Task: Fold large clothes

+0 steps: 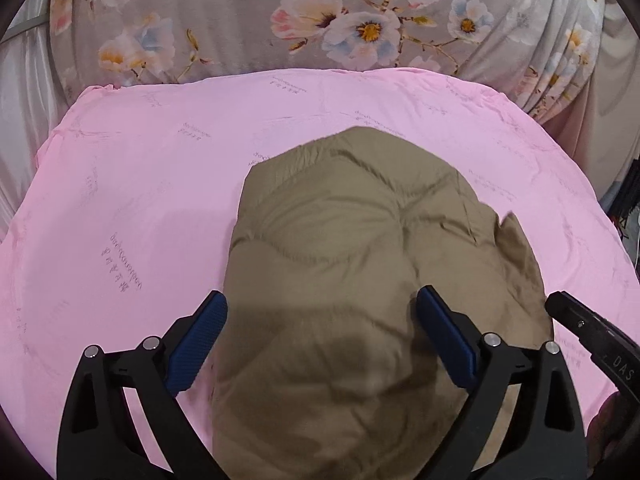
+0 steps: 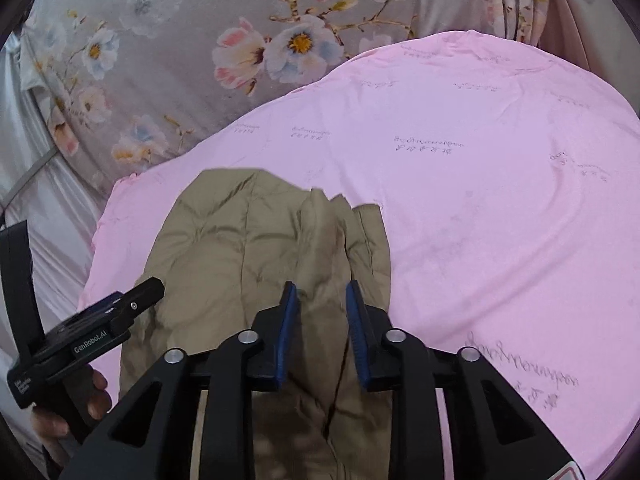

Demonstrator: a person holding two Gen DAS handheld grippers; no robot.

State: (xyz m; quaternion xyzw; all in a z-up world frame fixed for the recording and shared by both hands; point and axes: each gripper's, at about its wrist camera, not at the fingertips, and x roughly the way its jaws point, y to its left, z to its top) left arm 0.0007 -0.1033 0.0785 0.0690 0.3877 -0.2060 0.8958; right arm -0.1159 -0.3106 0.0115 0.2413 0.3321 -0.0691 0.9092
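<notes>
A pink sheet [image 1: 160, 184] printed with faint script covers the bed, smooth but for light creases. Beyond its far edge hangs a grey floral cloth [image 1: 248, 20], with pale curtain folds at the far left. A folded tan quilted jacket [image 1: 352, 248] lies on the near part of the sheet. The left hand-held gripper [image 1: 322, 336] hovers over the jacket's near end, jaws spread wide with nothing between them. The right hand-held gripper [image 2: 322, 320] stands over the jacket's right edge, its blue pads a narrow gap apart, not pinching the fabric.
</notes>
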